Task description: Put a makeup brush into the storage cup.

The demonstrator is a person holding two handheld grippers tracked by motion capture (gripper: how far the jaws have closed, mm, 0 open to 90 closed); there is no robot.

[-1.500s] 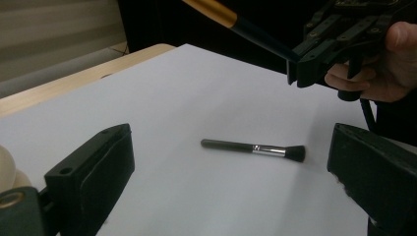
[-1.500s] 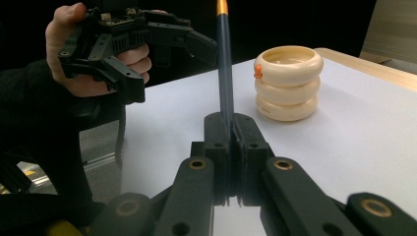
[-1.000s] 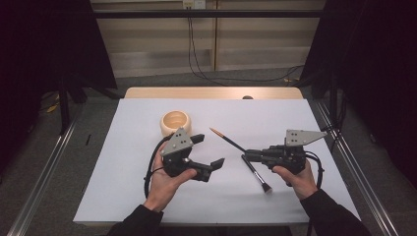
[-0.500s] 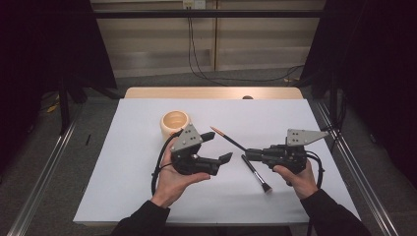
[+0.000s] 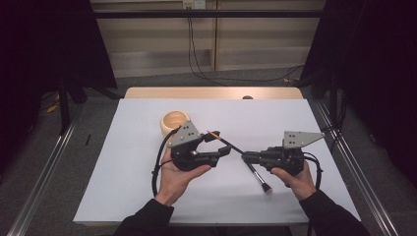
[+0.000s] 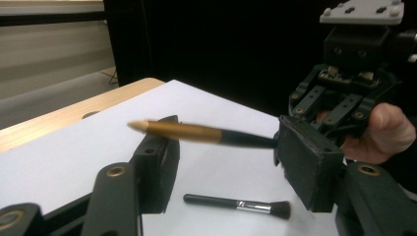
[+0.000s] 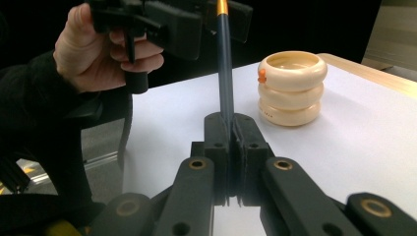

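Slender brush, gold tip and dark shaft, was held off the table, running level between the two grippers. Right gripper was clenched on the dark end of its shaft; in the right gripper view the jaws met tight around it. Left gripper had its jaws either side of the gold end; they had just been closing, yet in the left gripper view a gap remained on both sides, pads not pressing. Second brush, black with a bushy head, lay flat on the white sheet below. Cream ribbed pot stood upright behind the left gripper, apart from it.
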